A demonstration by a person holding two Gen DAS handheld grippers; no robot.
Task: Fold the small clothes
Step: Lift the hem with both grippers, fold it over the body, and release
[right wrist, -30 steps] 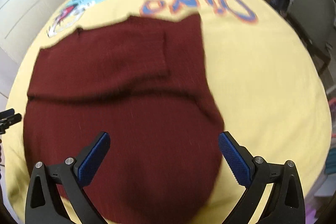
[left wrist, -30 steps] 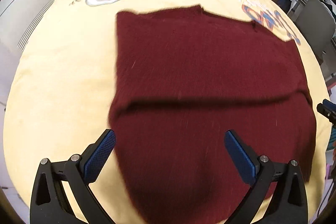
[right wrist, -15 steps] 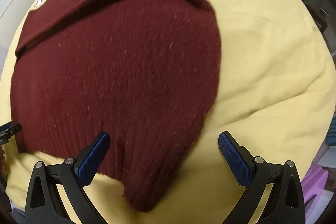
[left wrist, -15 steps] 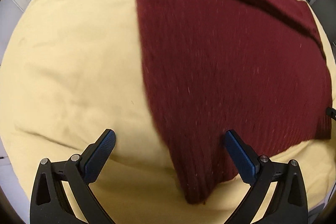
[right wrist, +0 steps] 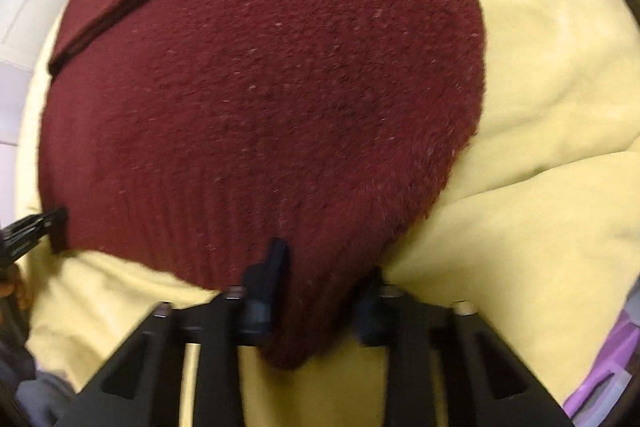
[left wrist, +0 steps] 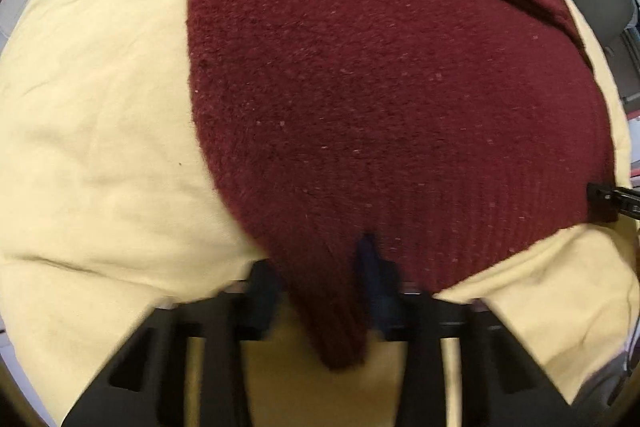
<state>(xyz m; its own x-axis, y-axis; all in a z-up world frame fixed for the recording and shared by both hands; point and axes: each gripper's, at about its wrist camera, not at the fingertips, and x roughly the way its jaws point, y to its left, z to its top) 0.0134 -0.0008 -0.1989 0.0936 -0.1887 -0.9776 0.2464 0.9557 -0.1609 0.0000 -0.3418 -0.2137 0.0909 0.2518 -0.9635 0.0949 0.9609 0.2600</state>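
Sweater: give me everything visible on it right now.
The sweater is dark maroon, fuzzy knit flecked with pale lint, with a ribbed hem along its near edge. It lies spread on the yellow sheet, a folded layer making a ridge across its far part. The left gripper is shut on one near hem corner, the right gripper on the other; both corners bunch between the pads. Collar and any sleeves cannot be made out.
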